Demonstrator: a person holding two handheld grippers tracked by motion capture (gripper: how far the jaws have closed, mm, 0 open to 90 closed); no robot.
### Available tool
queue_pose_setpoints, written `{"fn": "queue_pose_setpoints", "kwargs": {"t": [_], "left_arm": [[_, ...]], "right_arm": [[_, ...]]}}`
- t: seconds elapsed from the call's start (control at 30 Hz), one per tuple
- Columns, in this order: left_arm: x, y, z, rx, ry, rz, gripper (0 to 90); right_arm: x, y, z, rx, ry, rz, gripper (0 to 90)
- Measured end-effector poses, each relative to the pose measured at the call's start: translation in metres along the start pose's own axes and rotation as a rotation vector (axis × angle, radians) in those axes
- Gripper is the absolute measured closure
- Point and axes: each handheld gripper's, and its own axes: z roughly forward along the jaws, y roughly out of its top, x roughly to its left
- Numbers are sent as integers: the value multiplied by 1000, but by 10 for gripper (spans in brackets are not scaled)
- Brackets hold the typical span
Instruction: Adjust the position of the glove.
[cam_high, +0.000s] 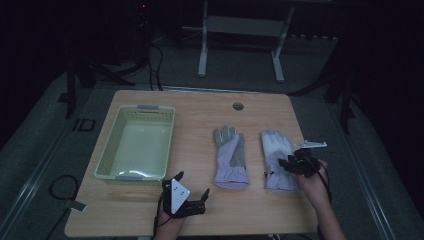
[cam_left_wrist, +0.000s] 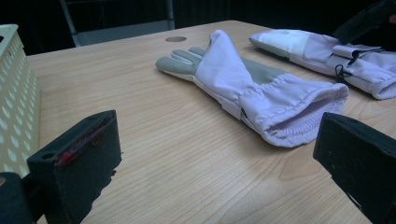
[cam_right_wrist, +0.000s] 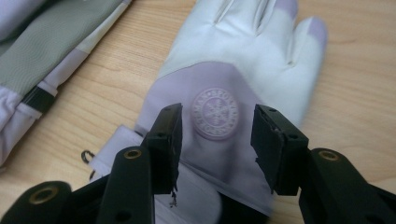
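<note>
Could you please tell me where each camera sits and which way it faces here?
High view: above the near edge, looking down on the wooden table; forearms and both grippers show.
Left gripper view: low, facing the grey-palmed lilac glove; wide-apart jaws.
Right gripper view: above the white-and-lilac glove; parted jaws.
Shared: both gloves.

From above, the table (cam_high: 150, 220) carries a basket (cam_high: 136, 141) at about nine o'clock of its middle. The left glove (cam_high: 230, 157) lies near the centre, and the right glove (cam_high: 278, 160) lies just beside it at three o'clock, the two apart, fingers pointing to twelve. My left gripper (cam_high: 192, 187) sits at six o'clock of the basket, near the table's front edge. My right gripper (cam_high: 287, 165) hangs over the right glove's cuff, at its five o'clock end.
</note>
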Motion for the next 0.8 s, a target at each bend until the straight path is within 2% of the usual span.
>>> {"fn": "queue_pose_setpoints", "kwargs": {"t": [0.17,0.23,0.3,0.37,0.53,0.63,0.67,0.7,0.73,0.8], "left_arm": [[0,0,0,2,-1,3,8],[0,0,0,2,-1,3,8],[0,0,0,3,-3,5,8],[0,0,0,4,-3,5,8],[2,0,0,1,-6,-19,8],[2,0,0,3,-8,-11,8],[1,0,0,4,-7,-7,8],[1,0,0,3,-7,-4,8],[0,0,0,3,-7,-3,8],[1,0,0,3,-8,-4,8]], "right_arm": [[-7,6,-17,1,33,-114,506],[-10,8,-19,16,44,-128,498],[-11,8,-19,20,59,-128,489],[-14,7,-11,33,97,-101,504],[-15,5,8,32,104,-80,483],[-16,3,17,49,104,-69,474],[-16,2,22,69,99,-66,485],[-16,1,24,76,101,-63,526],[-17,-1,26,83,125,-43,605],[-16,-2,26,93,132,-30,660]]}}
